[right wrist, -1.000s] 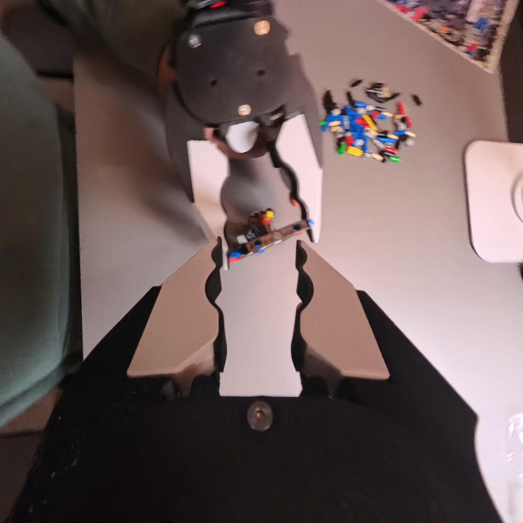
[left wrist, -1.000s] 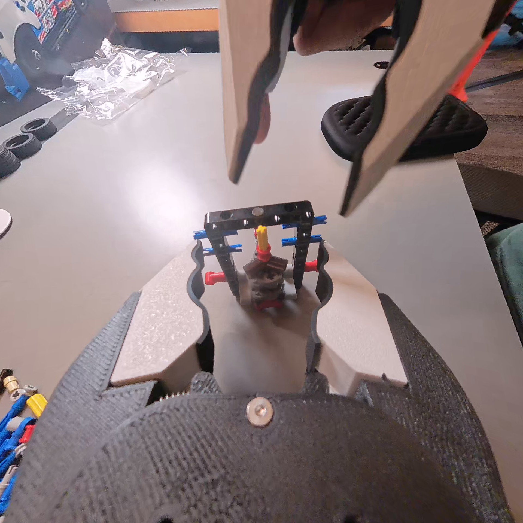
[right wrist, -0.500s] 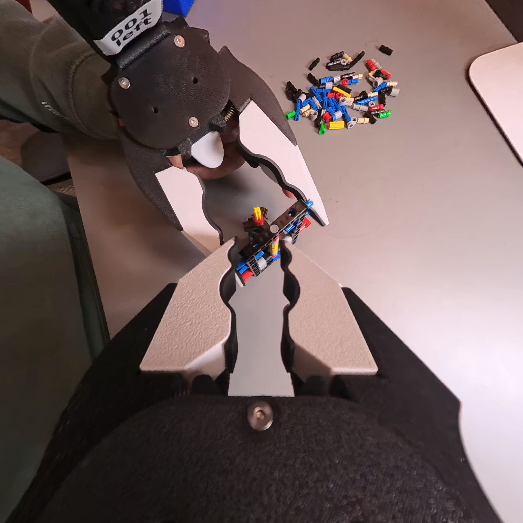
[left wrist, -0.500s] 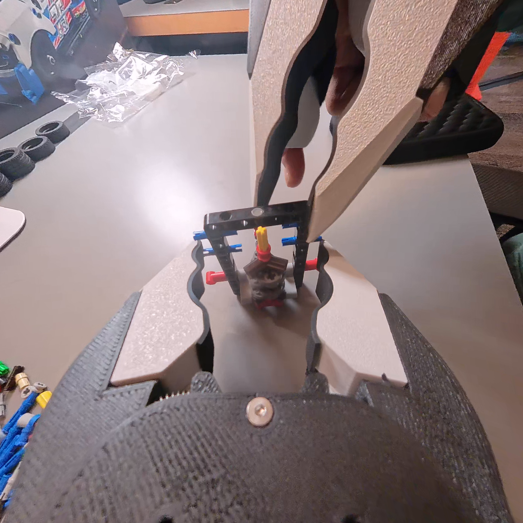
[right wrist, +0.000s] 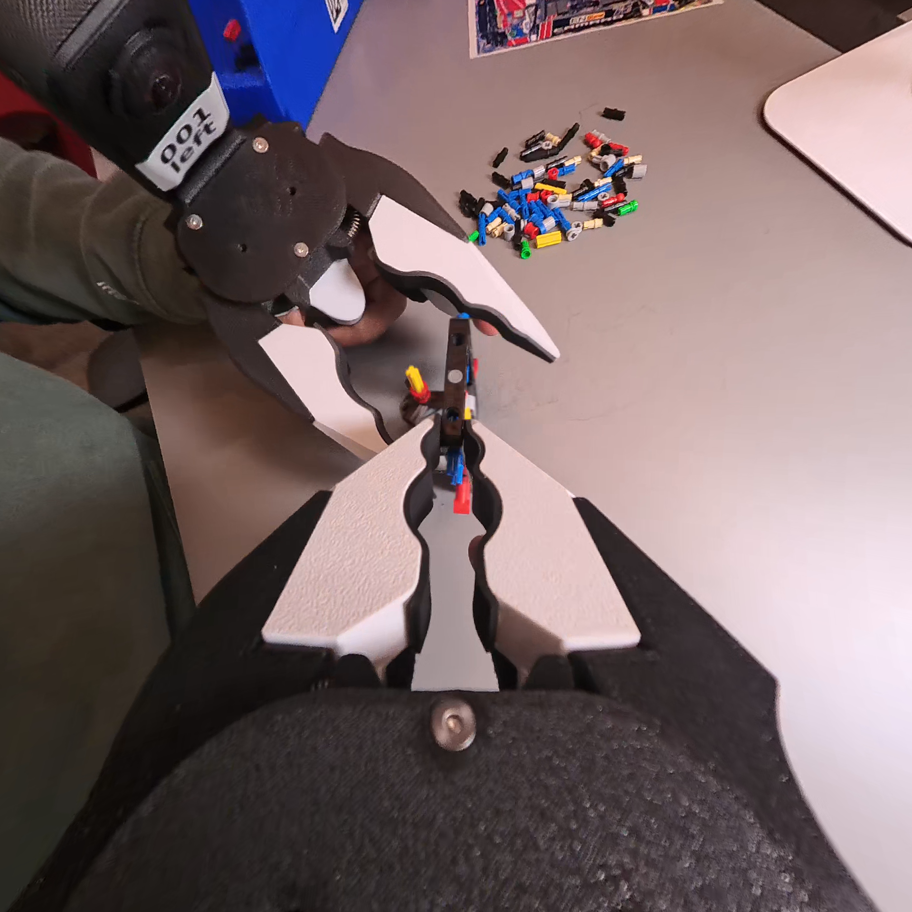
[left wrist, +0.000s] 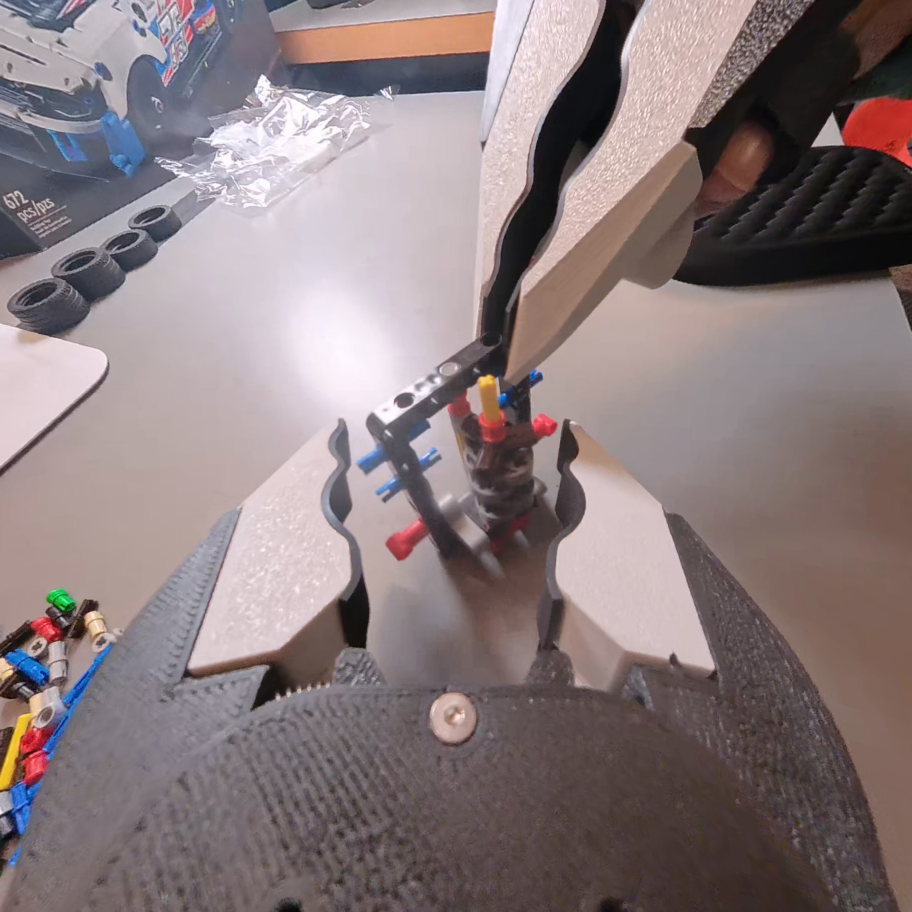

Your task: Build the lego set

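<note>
A small lego assembly (left wrist: pixel 459 459), a black frame with blue and red pins and a brown core topped by a yellow axle, stands on the grey table (left wrist: pixel 247 306). My left gripper (left wrist: pixel 451 441) is open, its fingers either side of the assembly without pressing it. My right gripper (right wrist: pixel 451 429) comes down from above and is shut on the top corner of the black frame (right wrist: pixel 455 385); in the left wrist view its fingertips (left wrist: pixel 518 365) pinch that corner. The frame stands turned and tilted.
A pile of small loose lego parts (right wrist: pixel 557 197) lies on the table beyond the grippers, also at the left edge (left wrist: pixel 34 691). Black tyres (left wrist: pixel 89 266), a crumpled clear bag (left wrist: pixel 276 143) and the set box (left wrist: pixel 74 98) sit at the far left. A white board (right wrist: pixel 849 128) lies to the right. Only a small space, under 4 cm, lies between the two pairs of fingers.
My right gripper came down onto the assembly and closed on the frame's top corner. The assembly has turned and tilted between my left fingers, which stayed open.
</note>
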A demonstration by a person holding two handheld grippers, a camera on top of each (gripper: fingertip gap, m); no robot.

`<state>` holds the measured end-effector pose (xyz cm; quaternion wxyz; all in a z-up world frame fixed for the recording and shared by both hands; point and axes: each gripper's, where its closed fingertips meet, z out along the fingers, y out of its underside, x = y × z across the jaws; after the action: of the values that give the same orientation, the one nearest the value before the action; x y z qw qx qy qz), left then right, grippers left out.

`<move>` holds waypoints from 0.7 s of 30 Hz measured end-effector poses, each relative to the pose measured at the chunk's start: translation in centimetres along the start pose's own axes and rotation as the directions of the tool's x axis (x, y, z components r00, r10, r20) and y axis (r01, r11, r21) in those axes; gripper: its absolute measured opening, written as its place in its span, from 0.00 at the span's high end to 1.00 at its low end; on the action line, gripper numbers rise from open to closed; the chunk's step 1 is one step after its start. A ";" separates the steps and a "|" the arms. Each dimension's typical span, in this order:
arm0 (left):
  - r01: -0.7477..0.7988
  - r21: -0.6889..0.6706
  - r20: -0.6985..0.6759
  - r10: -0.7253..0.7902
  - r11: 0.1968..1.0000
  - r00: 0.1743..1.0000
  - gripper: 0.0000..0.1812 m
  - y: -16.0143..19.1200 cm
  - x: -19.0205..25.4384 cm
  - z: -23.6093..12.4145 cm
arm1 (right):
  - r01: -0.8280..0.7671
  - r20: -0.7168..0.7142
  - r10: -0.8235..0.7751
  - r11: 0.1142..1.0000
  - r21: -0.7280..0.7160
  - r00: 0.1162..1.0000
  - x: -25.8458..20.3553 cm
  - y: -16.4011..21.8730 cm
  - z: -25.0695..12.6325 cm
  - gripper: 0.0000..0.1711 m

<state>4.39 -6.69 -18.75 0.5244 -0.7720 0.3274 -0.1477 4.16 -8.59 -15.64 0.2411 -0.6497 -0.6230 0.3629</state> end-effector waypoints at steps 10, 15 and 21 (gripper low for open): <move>0.039 -0.019 0.032 -0.038 0.999 0.999 0.55 0.4 -1.0 -0.1 | -0.093 0.035 0.090 0.992 0.084 0.995 0.9 -0.2 0.2 0.97; 0.062 -0.031 0.051 -0.061 0.998 0.997 0.56 0.6 -1.5 0.0 | -0.159 0.033 0.156 0.978 0.137 0.987 1.9 -0.3 0.1 0.97; 0.061 -0.068 0.099 -0.054 0.996 0.994 0.55 1.1 -2.1 0.3 | -0.288 0.049 0.284 0.935 0.206 0.958 3.2 -0.4 0.2 0.97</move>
<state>2.63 -5.38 -19.65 0.5075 -0.8054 0.2844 -0.1133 3.66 -5.43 -15.99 0.2474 -0.7005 -0.4823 0.4641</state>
